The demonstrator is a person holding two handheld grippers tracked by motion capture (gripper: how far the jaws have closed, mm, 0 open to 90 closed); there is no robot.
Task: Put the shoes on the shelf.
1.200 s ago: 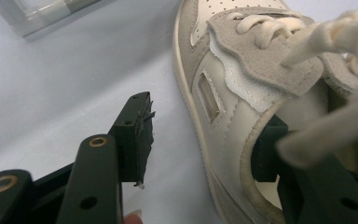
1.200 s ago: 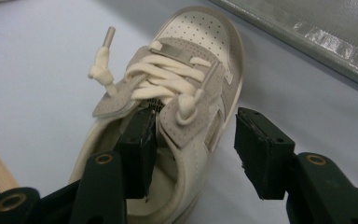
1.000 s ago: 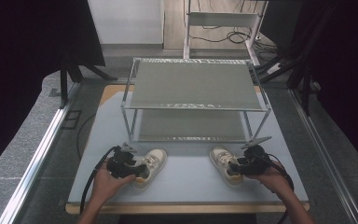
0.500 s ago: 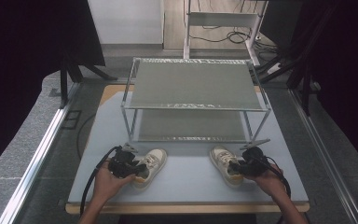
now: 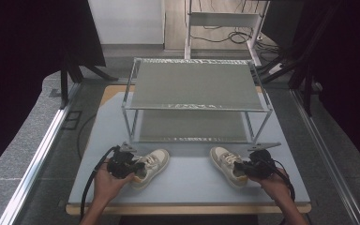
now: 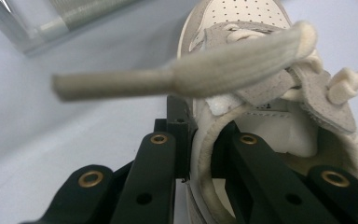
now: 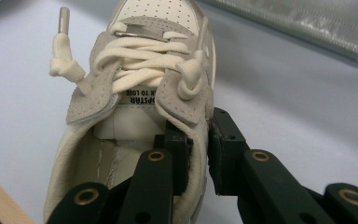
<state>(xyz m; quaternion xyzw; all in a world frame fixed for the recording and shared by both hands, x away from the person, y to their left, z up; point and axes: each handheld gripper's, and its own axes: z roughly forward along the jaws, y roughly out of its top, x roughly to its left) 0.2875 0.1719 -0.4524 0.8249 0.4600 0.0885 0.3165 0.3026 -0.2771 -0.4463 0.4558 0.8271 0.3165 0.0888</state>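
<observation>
pale counter (image 5: 187,180) carries both shoes, each pinched by its collar: left shoe (image 5: 151,167) in the left tongs (image 5: 133,166), right shoe (image 5: 226,165) in the right tongs (image 5: 241,168), jaws just closing; soft rims may slip when lifted toward the rack (image 5: 194,84) beyond.

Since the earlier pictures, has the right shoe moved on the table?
No. The right shoe lies at the same place before the rack's front right leg; the right gripper, jaws just closing, now pinches its collar.
</observation>
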